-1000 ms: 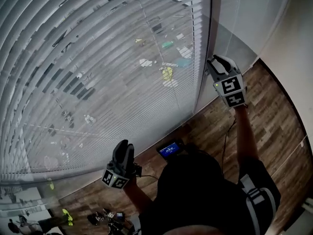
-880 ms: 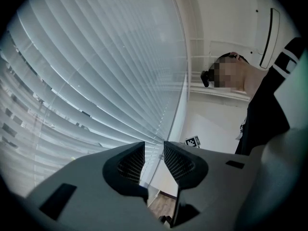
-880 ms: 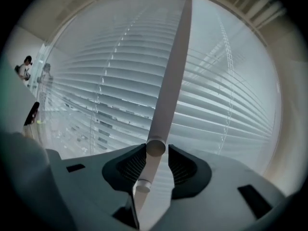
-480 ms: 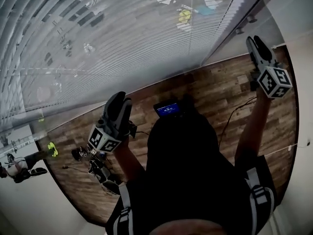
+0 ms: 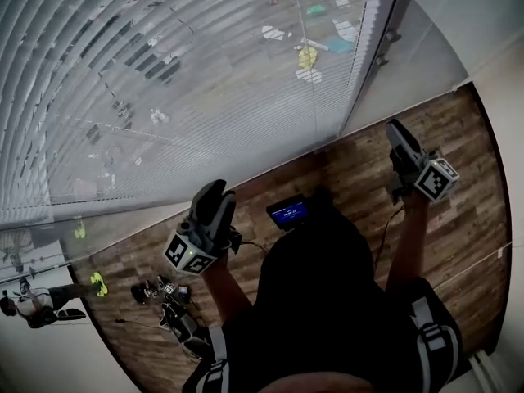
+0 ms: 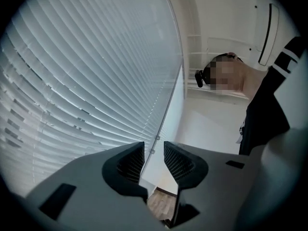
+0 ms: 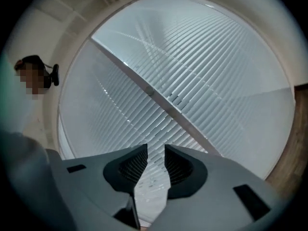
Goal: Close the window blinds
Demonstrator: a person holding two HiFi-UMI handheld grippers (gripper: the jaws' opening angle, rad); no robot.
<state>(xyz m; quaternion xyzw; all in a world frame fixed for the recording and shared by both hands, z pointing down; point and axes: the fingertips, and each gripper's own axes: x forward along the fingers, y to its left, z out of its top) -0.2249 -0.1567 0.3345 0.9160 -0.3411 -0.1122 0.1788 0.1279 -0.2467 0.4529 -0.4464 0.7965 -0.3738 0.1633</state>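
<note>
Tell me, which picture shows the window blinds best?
The head view: the blinds fill its top half, slats open enough to see outside through them. The left gripper view shows them slanting from the side; the right gripper view shows them with a frame bar running across.

Dark wood-plank floor (image 5: 458,150) runs between a pale wall (image 5: 508,56) and a daylit window frame (image 5: 368,56).

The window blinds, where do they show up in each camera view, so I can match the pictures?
Head view: the window blinds fill the upper left.
Left gripper view: they cover the left half.
Right gripper view: they fill the centre, crossed by a diagonal post.
Shared landmark: the wooden floor, at the foot of the blinds in all three views.
</note>
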